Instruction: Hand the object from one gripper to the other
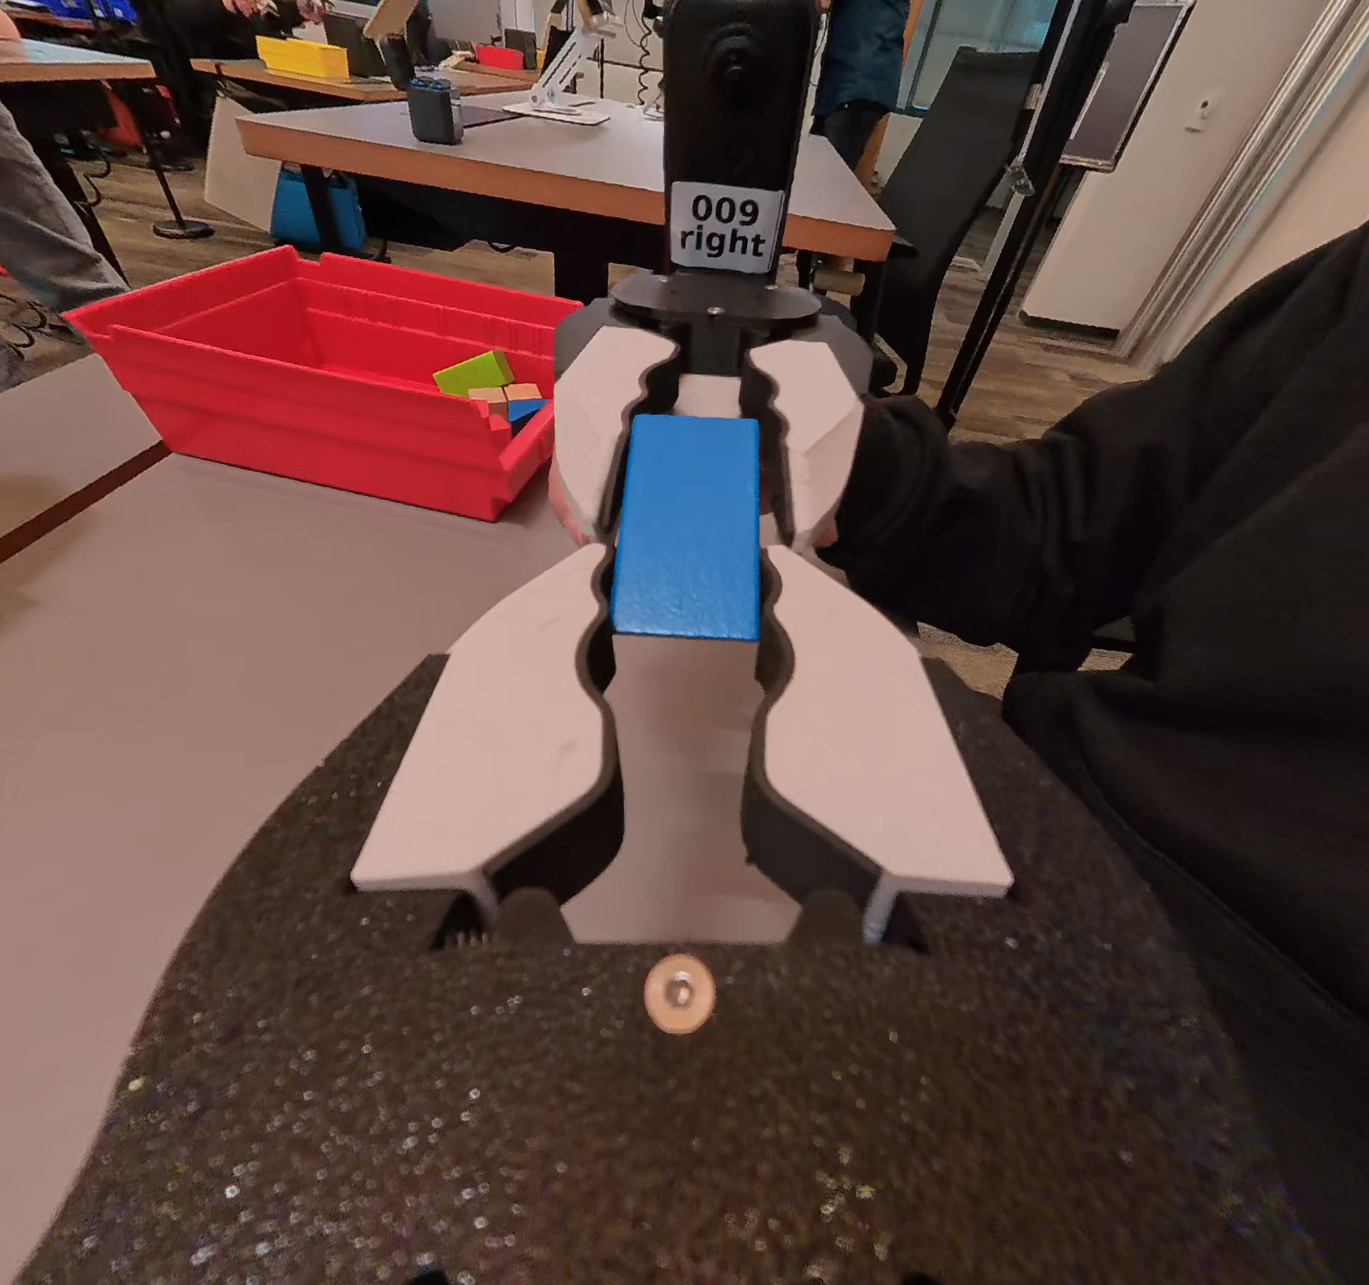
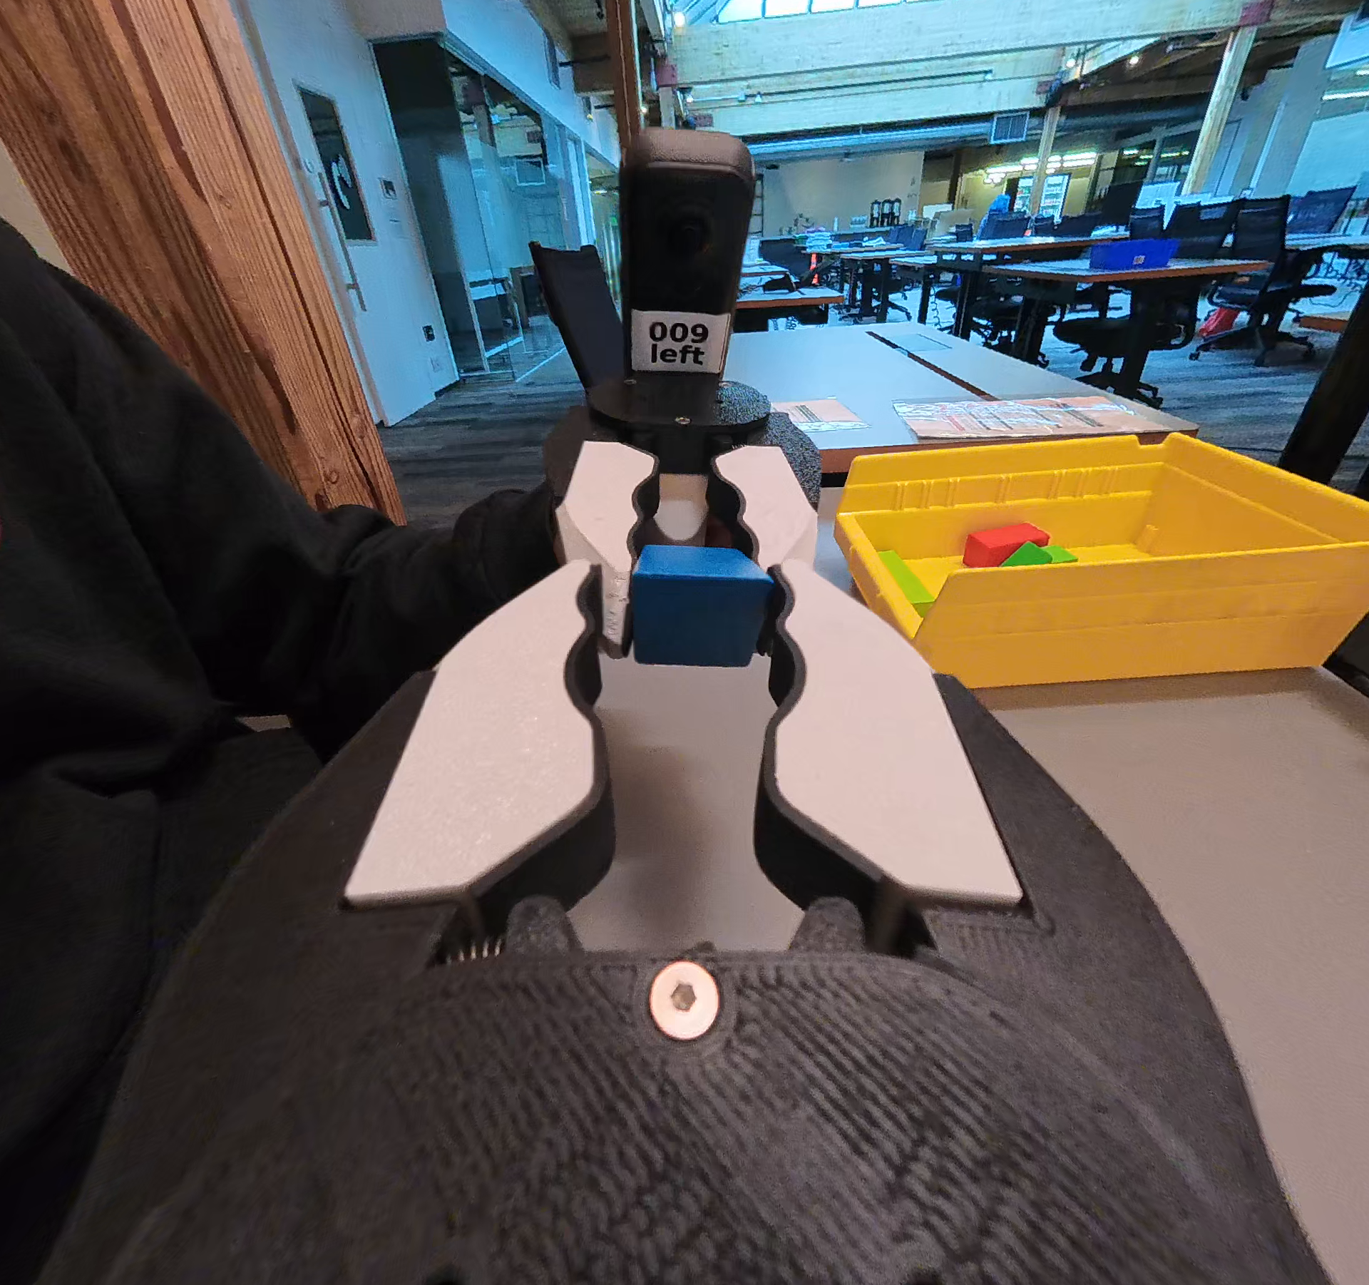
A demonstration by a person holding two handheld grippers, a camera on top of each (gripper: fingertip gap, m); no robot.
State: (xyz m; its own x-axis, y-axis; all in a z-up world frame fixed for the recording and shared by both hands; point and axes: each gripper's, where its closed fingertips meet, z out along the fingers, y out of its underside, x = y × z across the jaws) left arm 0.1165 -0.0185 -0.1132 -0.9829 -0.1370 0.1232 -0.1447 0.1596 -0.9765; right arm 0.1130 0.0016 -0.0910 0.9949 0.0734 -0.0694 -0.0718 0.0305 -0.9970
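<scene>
A blue block hangs in the air between both grippers, above the grey table. My left gripper is shut on its near end, with both pads pressed on its sides. My right gripper faces it head-on, and its fingers straddle the other end of the blue block. In the right wrist view one of the left gripper's fingers sits between my left pad and the block. In the left wrist view a dark gap shows beside the right gripper's fingers, so it counts as open.
A red bin holding a green block and others stands on the table on the left gripper's left. A yellow bin with a red block and green ones stands on the right gripper's right. Black sleeves flank the grippers. The tips of both grippers are at nearly the same place.
</scene>
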